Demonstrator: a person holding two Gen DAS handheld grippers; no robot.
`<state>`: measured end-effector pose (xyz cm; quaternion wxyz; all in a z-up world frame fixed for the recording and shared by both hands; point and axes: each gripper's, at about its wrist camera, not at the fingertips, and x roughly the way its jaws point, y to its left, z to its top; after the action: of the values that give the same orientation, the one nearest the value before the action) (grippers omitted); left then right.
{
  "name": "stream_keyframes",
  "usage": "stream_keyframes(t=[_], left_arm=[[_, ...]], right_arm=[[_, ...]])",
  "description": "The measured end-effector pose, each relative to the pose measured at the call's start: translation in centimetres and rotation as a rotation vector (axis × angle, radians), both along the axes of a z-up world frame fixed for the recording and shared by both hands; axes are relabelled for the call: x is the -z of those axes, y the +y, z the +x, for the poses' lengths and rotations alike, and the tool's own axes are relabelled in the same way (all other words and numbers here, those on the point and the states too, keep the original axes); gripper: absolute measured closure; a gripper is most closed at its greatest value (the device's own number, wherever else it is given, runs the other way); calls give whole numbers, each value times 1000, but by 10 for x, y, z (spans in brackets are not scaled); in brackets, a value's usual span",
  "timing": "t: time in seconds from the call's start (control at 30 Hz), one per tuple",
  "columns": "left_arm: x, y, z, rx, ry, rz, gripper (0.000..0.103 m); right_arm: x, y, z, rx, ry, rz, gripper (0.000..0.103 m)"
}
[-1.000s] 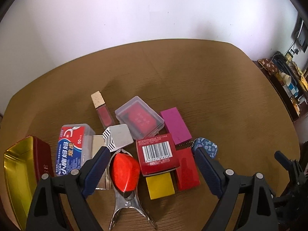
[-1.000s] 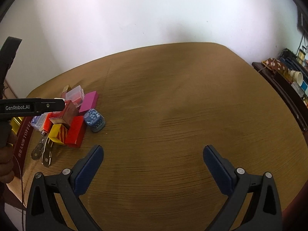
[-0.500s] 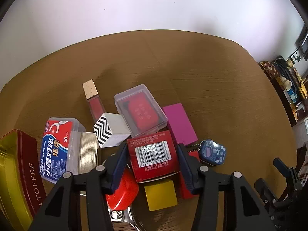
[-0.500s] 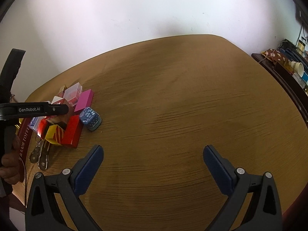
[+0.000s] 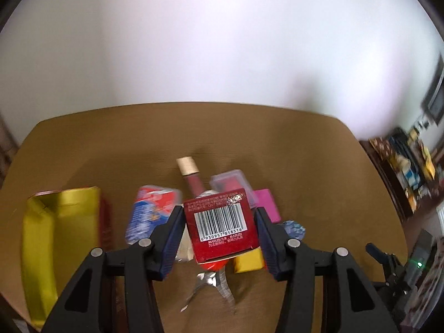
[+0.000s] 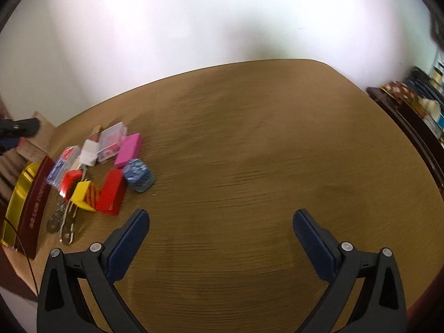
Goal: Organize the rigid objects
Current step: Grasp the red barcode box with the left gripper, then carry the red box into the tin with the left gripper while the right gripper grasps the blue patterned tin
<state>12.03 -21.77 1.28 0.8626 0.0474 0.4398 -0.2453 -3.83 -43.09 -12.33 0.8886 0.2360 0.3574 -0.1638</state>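
Note:
My left gripper [image 5: 218, 216] is shut on a red box with a barcode [image 5: 220, 223], its pads pressing on both sides. The box hangs above the pile on the brown table [image 5: 305, 166]. Under and around it lie a blue-and-red floss box [image 5: 149, 211], a cork-capped pink tube [image 5: 191, 177], a clear case [image 5: 230, 183], a pink block [image 5: 266, 202], a yellow block [image 5: 248, 260] and a blue patterned tin [image 5: 294, 229]. My right gripper [image 6: 222, 222] stands open over bare table, well right of the pile, with the red block [image 6: 112, 194] nearest it.
An open gold-lined tin [image 5: 55, 222] lies left of the pile, also seen as the tin [image 6: 30, 202] by the table's left edge. A metal clip [image 5: 211, 280] lies in front of the pile. A dark shelf with clutter [image 6: 416, 105] stands at the far right.
My left gripper closed on the red barcode box and lifted it off the pile, tilting the view upward. The right gripper stayed open and almost still.

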Motion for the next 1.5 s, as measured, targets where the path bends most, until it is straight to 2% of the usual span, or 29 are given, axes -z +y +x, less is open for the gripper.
stream_keyframes(t=[0.17,0.33,0.4,0.47,0.53,0.6,0.8,1.0,1.07,1.13,1.3,1.5], left_arm=[[-10,57,-3,-100,12,0,51],[3,110,-7,-209,46,5,51],[8,121,-9,-240,53,7,51],[12,138,-9,-276,60,9,51],[17,152,-9,-300,73,4,51],[19,161,-9,-317,78,5,51],[25,164,-5,-327,82,19,51],[31,159,-1,-313,74,46,50],[33,159,1,-313,78,48,50],[36,161,4,-318,82,55,50],[43,166,15,-325,96,73,50],[53,169,43,-342,85,158,50]], right_arm=[[-12,5,20,-175,-40,-41,0],[-16,9,51,-338,-54,-80,3],[-16,12,63,-404,-55,-109,16],[-14,19,79,-473,-13,-154,38],[-9,23,90,-524,26,-166,43],[-6,23,98,-566,50,-150,43],[-4,33,116,-619,78,-176,42],[6,42,133,-696,140,-182,54],[4,43,134,-710,145,-190,74],[4,45,134,-702,150,-201,74],[2,38,119,-657,109,-152,74],[-14,27,88,-601,36,-92,74]])
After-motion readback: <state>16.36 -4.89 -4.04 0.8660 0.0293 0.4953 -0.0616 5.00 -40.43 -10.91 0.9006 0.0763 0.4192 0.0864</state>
